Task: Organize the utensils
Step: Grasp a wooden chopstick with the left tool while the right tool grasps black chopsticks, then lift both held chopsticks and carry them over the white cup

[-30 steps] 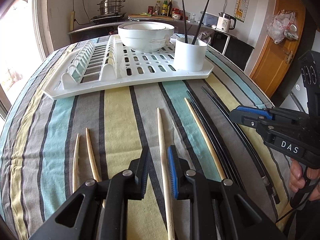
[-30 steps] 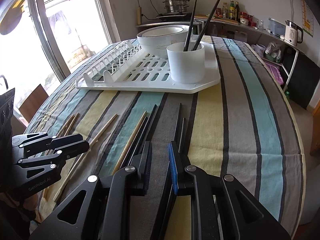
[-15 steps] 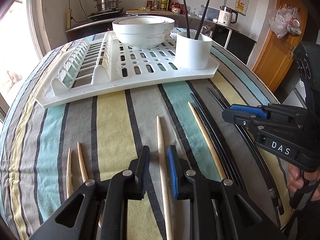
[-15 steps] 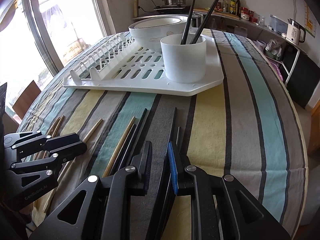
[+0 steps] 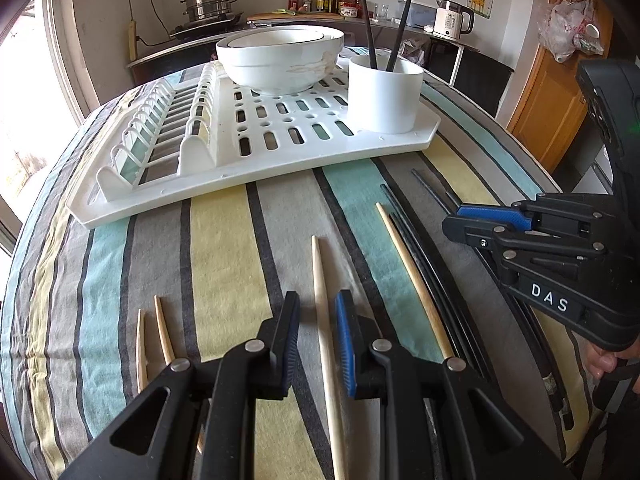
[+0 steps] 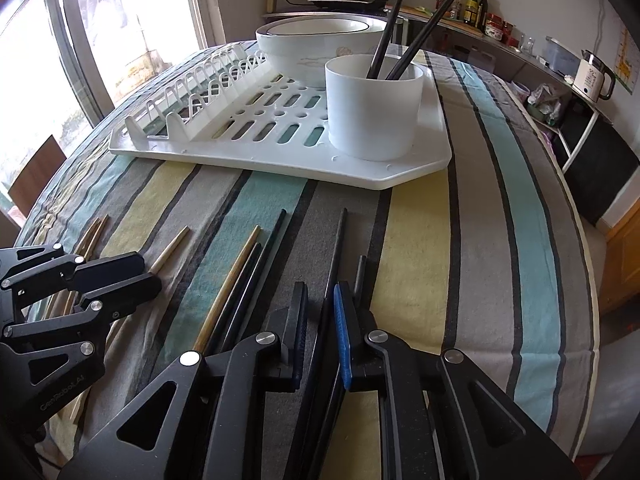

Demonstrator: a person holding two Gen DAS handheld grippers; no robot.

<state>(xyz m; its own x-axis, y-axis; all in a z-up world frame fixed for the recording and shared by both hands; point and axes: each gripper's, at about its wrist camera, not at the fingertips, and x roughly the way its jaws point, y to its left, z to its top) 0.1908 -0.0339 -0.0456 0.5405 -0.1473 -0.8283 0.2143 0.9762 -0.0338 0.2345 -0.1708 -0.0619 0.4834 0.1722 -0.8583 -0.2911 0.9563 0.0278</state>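
Pale wooden chopstick lay flat on the striped tablecloth, and your left tongs straddled it, a narrow gap on each side, the fingers not pressing on the wood. Just to its right lay a second light wooden chopstick, touching a bundle of long black chopsticks. Further left, a short pair of wooden chopsticks sat close together near the edge of your left tongs' frame.

Over on the other side, your right tongs were set around one thin black chopstick, again with only a small opening and the blue pad close beside the stick; I couldn't tell whether it touched. Another black chopstick lay just right of that pad. In the left view your right tongs hovered low over the dark sticks.

Beyond all that, the white plastic dish rack sat on the worktop, carrying a white round cup with two black chopsticks leaning upright in it, and stacked white ceramic bowls just beside the cup. Well behind, a steel steamer pot and a white electric kettle stood on a back counter.
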